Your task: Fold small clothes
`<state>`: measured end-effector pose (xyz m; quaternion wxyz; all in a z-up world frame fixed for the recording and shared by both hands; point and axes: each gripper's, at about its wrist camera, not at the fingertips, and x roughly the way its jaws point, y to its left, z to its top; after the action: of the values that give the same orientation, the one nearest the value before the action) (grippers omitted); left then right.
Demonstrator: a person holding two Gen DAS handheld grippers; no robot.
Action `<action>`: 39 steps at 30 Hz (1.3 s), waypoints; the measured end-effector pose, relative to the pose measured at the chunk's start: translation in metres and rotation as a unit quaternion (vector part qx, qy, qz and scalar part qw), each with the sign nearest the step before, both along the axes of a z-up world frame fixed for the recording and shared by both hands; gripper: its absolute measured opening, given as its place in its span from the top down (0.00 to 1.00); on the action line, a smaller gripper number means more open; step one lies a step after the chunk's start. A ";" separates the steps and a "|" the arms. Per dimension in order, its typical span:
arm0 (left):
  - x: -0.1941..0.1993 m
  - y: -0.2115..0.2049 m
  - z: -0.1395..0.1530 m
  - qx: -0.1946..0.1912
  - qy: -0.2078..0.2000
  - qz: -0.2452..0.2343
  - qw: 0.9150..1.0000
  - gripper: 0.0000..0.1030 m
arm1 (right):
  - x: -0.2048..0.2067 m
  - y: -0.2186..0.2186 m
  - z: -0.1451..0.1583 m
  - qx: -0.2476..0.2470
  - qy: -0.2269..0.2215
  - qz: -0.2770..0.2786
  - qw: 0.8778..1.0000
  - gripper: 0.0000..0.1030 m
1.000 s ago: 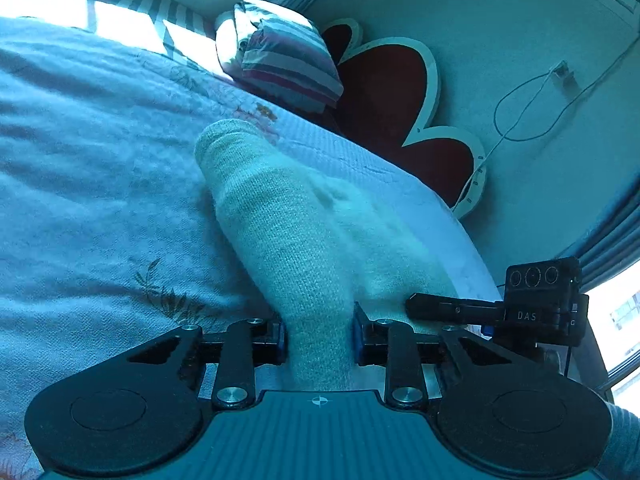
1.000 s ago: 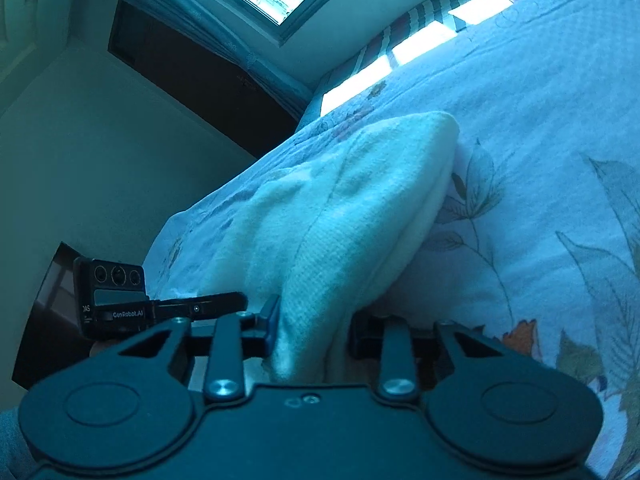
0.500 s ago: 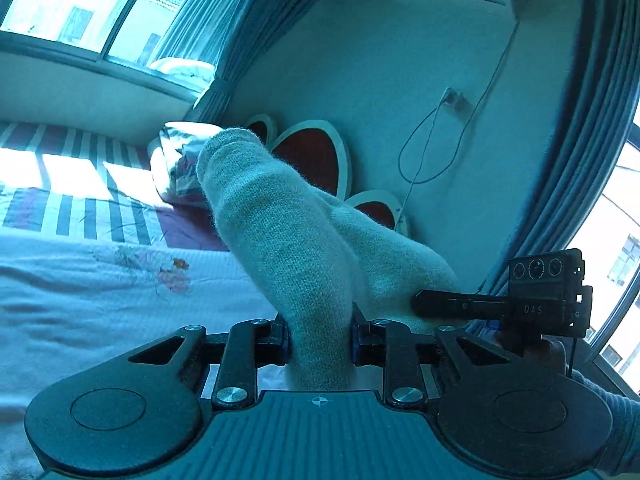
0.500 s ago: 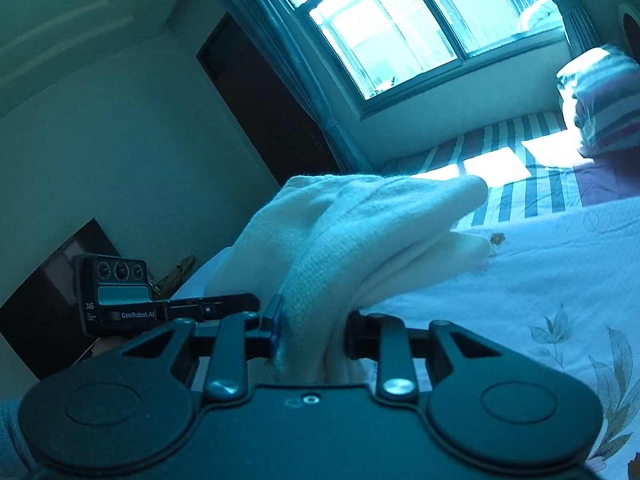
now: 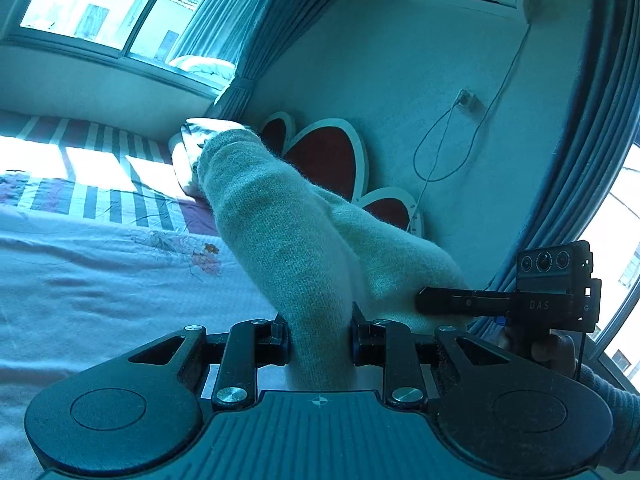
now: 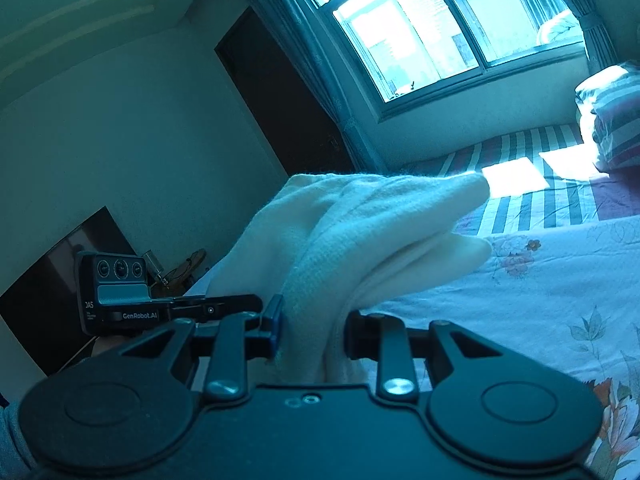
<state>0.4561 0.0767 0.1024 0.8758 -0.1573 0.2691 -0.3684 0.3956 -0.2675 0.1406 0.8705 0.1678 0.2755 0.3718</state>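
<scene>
A pale knitted garment [image 5: 304, 248] is held up in the air above the bed by both grippers. My left gripper [image 5: 320, 336] is shut on one end of it; the cloth stands up between the jaws and leans away to the upper left. My right gripper [image 6: 312, 332] is shut on the other end of the garment [image 6: 360, 224], which bunches in folds and points right. Each gripper shows in the other's view: the right one [image 5: 464, 304] at the right, the left one [image 6: 208, 308] at the left.
The bed's floral sheet [image 5: 100, 288] lies below, with a striped cover [image 6: 540, 200] beyond it and a striped pillow [image 6: 612, 124] at the head. A petal-shaped red headboard [image 5: 328, 160] stands against the wall. A window [image 6: 432, 28] and a dark doorway [image 6: 280, 100] are behind.
Both grippers have lifted the garment off the bed and tilted up, so the views now face the walls and window. The grip on the garment is unchanged.
</scene>
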 end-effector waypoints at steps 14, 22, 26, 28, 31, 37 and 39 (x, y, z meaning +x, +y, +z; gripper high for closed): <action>0.077 0.008 -0.131 0.019 0.136 0.041 0.990 0.75 | 0.075 0.019 -0.117 0.001 0.137 0.011 0.991 0.73; 0.086 0.022 -0.189 -0.048 0.234 0.062 0.969 0.63 | 0.102 0.017 -0.191 0.013 0.252 -0.005 0.968 0.64; 0.060 0.029 -0.184 -0.025 0.227 0.052 0.972 0.58 | 0.082 -0.009 -0.181 0.036 0.237 -0.037 0.970 0.29; 0.045 0.030 -0.187 -0.026 0.235 0.039 0.971 0.57 | 0.071 -0.022 -0.185 0.048 0.245 -0.028 0.968 0.29; 0.026 0.022 -0.195 -0.031 0.244 0.028 0.969 0.57 | 0.057 -0.027 -0.196 0.045 0.243 -0.005 0.969 0.30; 0.029 0.007 -0.200 -0.041 0.285 0.034 0.957 0.82 | 0.054 0.005 -0.205 0.022 0.297 -0.004 0.955 0.76; 0.024 0.004 -0.192 -0.044 0.296 0.028 0.954 0.84 | 0.050 -0.001 -0.207 0.059 0.351 -0.036 0.934 0.80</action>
<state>0.4802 0.0808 -0.0898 0.7595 -0.3049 0.4951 -0.2918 0.4461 -0.2689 -0.0664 0.7197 0.3479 0.5349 0.2735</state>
